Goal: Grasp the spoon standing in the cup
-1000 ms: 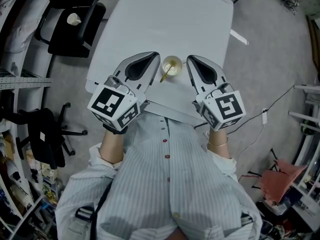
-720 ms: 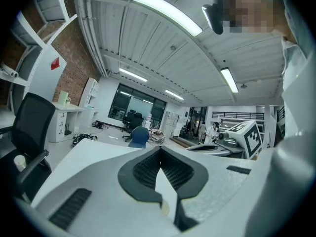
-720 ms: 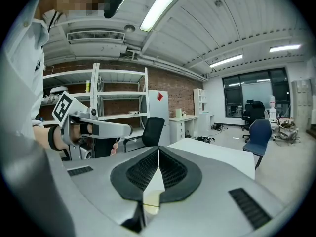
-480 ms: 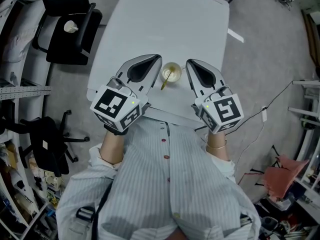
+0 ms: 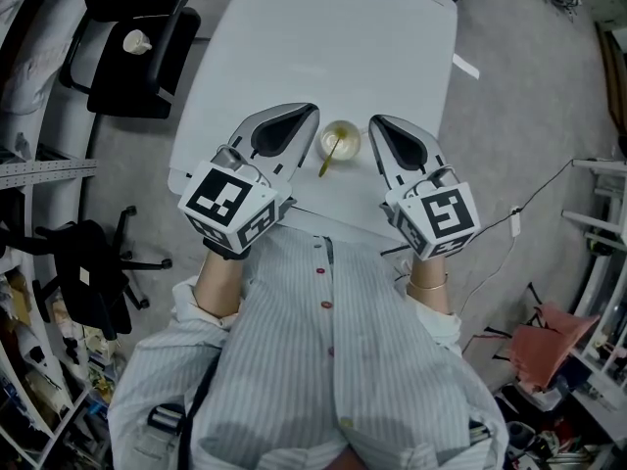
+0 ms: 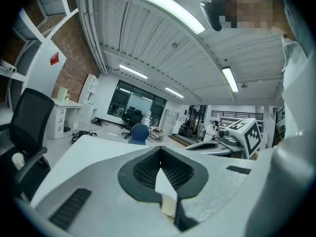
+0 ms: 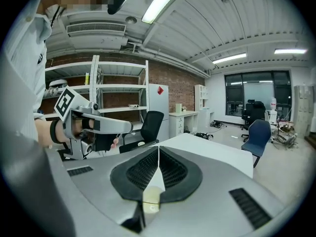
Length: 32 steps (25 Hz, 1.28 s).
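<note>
Cup (image 5: 341,135) sits near the front edge of the table (image 5: 323,47), spoon (image 5: 328,155) standing in it with its handle leaning over the rim toward the person. 2 grippers flank it (close on either side). Left gripper (image 5: 306,113) and right gripper (image 5: 378,121) both have jaws pressed together, nothing between them.
</note>
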Motion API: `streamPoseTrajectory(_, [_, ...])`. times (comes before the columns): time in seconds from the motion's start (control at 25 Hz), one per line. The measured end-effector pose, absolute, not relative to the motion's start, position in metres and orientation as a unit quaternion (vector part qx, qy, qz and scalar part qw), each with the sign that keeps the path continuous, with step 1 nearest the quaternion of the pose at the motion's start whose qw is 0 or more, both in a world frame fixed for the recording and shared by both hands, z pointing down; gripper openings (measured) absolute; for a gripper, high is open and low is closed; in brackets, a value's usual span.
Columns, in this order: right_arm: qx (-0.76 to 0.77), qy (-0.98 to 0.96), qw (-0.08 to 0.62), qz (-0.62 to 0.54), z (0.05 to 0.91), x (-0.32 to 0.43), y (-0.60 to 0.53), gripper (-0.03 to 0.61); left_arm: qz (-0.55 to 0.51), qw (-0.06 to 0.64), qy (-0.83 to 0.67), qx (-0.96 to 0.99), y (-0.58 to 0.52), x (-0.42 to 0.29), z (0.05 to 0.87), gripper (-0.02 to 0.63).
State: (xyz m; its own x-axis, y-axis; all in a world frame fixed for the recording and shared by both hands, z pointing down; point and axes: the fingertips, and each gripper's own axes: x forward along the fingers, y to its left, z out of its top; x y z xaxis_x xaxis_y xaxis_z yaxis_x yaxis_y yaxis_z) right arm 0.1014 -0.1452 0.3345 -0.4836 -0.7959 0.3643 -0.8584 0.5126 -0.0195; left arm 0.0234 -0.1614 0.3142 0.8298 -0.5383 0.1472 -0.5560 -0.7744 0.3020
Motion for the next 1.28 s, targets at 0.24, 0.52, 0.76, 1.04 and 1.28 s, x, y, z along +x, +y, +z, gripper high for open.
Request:
streamPoseTrajectory(0.24, [0.456, -0.861, 0.196, 0.109, 0.358, 0.097, -0.14, 0.011, 0.04, 0.173, -0.292, 0.94, -0.161, 0.024, 0.329, 0.008])
streamPoseTrajectory(0.52, [0.418, -0.867, 0.248, 0.107, 0.388, 0.087, -0.13, 0.015, 0.057, 0.183, -0.297, 0.935, -0.16, 0.018, 0.346, 0.008])
streamPoseTrajectory(0.76, [0.394, -0.863, 0.302, 0.093, 0.415, 0.081, -0.122, 0.025, 0.067, 0.19, -0.295, 0.934, -0.156, 0.017, 0.358, 0.008])
streamPoseTrajectory(1.04, [0.357, -0.869, 0.326, 0.103, 0.439, 0.075, -0.112, 0.055, 0.078, 0.206, -0.303, 0.927, -0.153, 0.011, 0.378, 0.008])
streamPoseTrajectory(1.28, [0.314, -0.868, 0.375, 0.08, 0.459, 0.068, -0.1, 0.068, 0.082, 0.212, -0.311, 0.923, -0.151, 0.004, 0.386, 0.008])
